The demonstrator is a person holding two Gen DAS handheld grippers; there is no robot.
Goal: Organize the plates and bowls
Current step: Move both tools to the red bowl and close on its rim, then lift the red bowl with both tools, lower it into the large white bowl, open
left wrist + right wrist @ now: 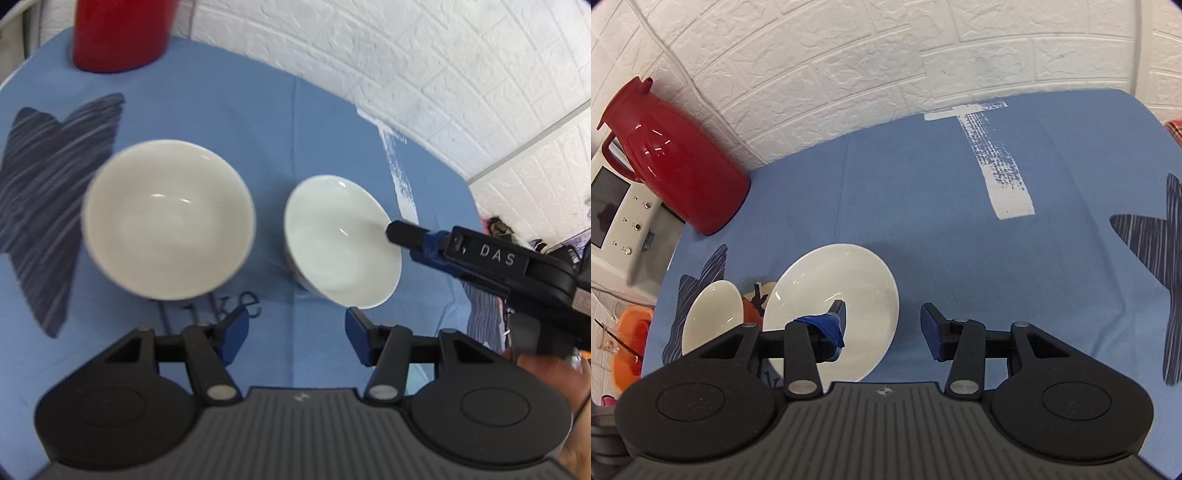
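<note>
Two bowls stand on the blue cloth [295, 129]: left bowl [168, 219] free, right bowl [340, 240] with its rim between my right gripper [883, 309]'s spread jaws. My left gripper [295, 325] hangs spread, empty. Next, I judge: pinch, lift, nest.

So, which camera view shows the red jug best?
The right wrist view: there the red jug shows whole, with lid and handle, on the blue cloth near the wall. The left wrist view shows only its blurred lower body, cut off at the top edge.

Two white bowls [168, 219] [341, 242] (one tilted) on blue tablecloth [229, 110].
</note>
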